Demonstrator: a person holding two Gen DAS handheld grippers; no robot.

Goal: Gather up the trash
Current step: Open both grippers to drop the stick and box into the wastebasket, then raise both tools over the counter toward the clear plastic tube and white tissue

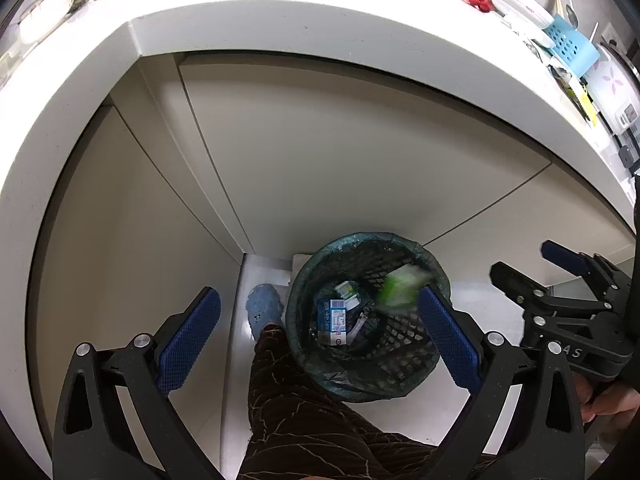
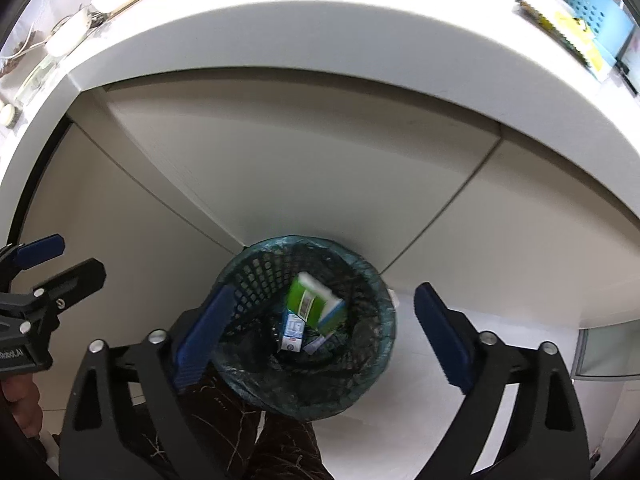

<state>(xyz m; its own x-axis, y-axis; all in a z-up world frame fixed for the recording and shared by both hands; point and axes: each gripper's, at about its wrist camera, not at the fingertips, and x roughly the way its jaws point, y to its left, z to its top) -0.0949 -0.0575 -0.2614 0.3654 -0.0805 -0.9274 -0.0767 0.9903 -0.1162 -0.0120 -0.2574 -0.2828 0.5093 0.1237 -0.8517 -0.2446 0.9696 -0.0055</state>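
Both grippers, left [image 1: 320,336] and right [image 2: 320,332], hang over the bin [image 2: 376,280], fingers wide apart, nothing held. Green carton [image 2: 310,302] sits inside it.

White tile floor [image 1: 472,308] carries lined mesh bin [image 1: 362,380] against cabinet base; person's blue shoe [image 1: 262,308] stands on floor just beside bin.

My gripper pads [image 1: 188,344] are blue, ribbed rubber on matt black plastic. The basket [image 2: 256,280] is black plastic mesh, lined with thin translucent film. The carton [image 2: 316,306] is glossy printed card.
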